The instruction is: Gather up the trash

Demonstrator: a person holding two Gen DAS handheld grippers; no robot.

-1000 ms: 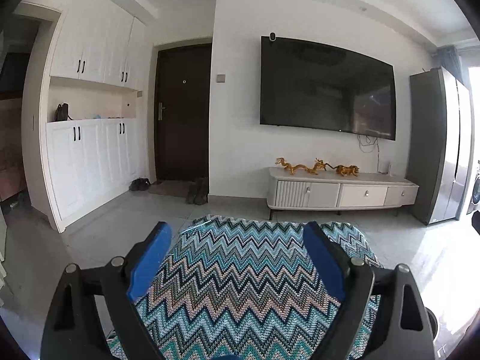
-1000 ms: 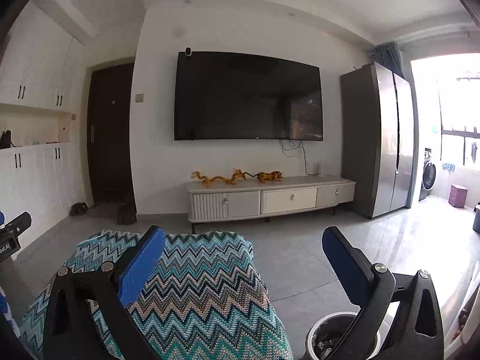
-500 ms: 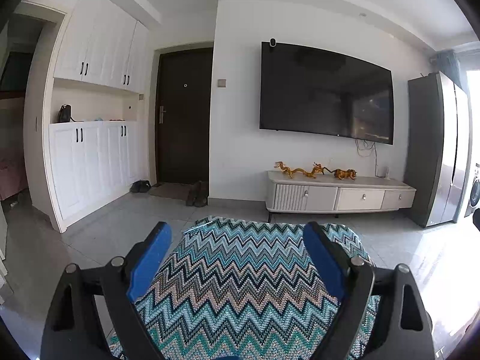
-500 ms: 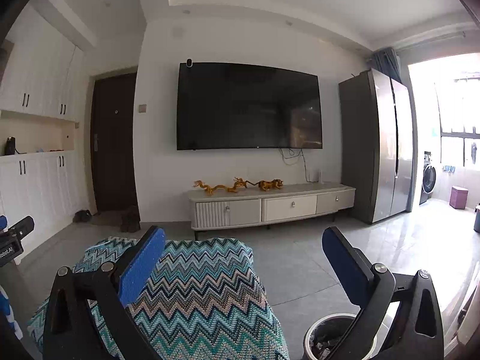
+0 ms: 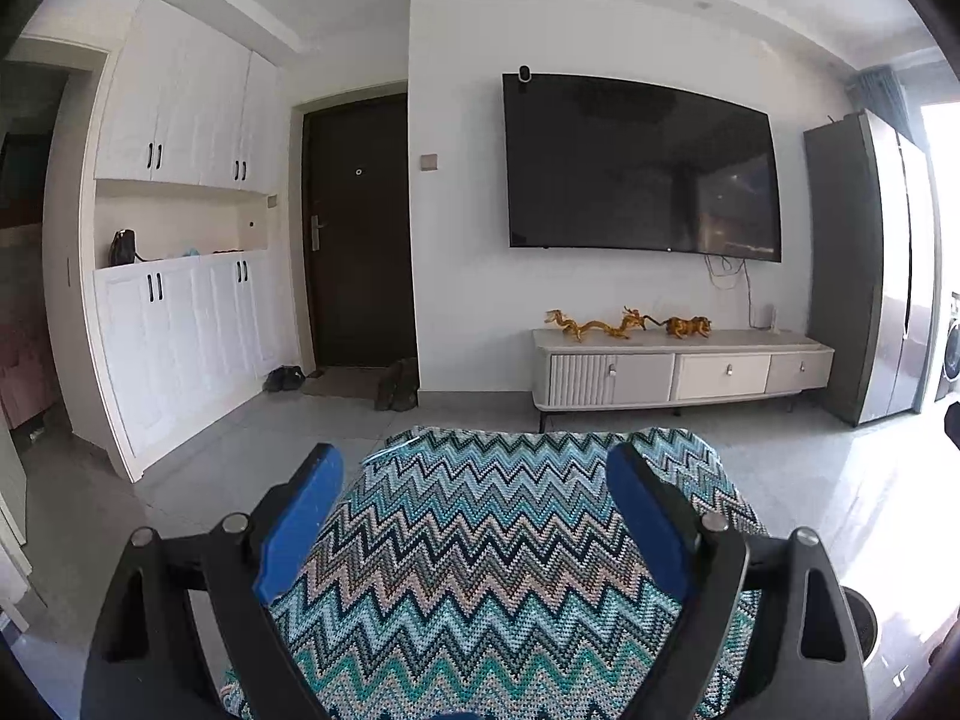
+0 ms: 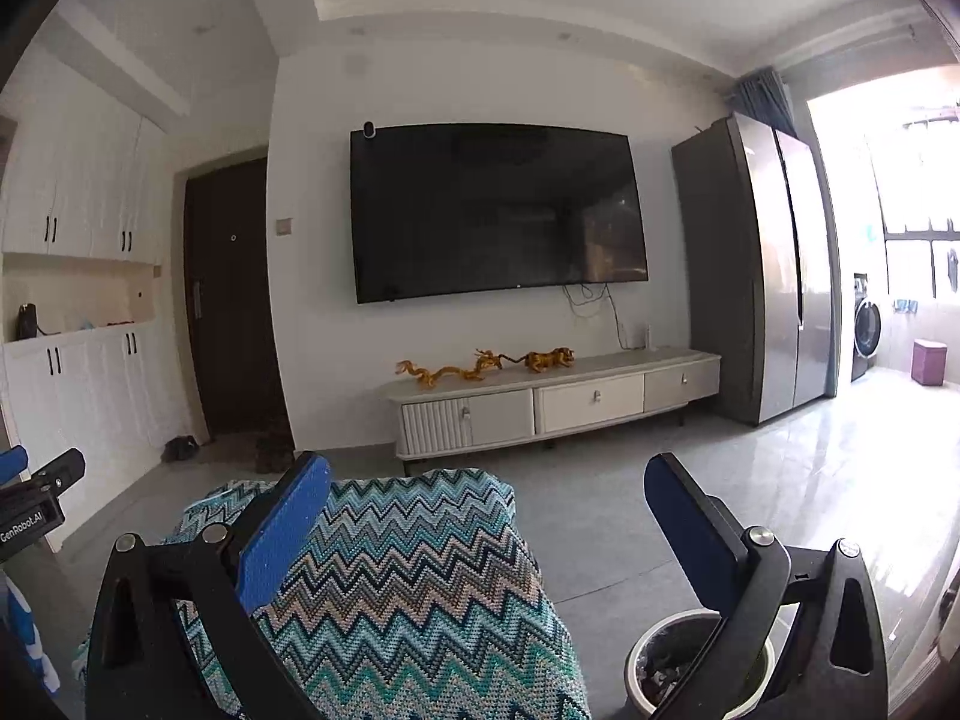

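Both cameras have tipped upward over the last second: the ceiling takes more of each view now and the TV [image 5: 642, 171] sits lower in frame, so both tools seem to be lifting away from the surface below rather than reaching for anything. The left hand-held gripper [image 5: 474, 501] is spread wide and holds nothing; the right hand-held gripper [image 6: 489, 516] is likewise wide apart and empty. Under both lies a zigzag cloth [image 5: 510, 552] draped over what looks like a table or ottoman, and no loose trash shows on it. The only trash in sight is inside the bin [image 6: 690, 666], a round white can on the floor at the near right, partly hidden behind the right tool's finger, with dark scraps in it. That suggests either that a piece has gone in or that the search for the next one is under way; the frames cannot settle which. Farther off stand a low cabinet [image 6: 558, 399] against the far wall with gold figurines [image 6: 486, 363] on top, a fridge [image 6: 756, 276] at the far right, white cupboards [image 5: 180, 240] at the left, and a dark door [image 5: 360, 234] with shoes [image 5: 285, 378] by it. The floor between is open; the cloth-covered piece is the one thing to steer around on the way to the bin.
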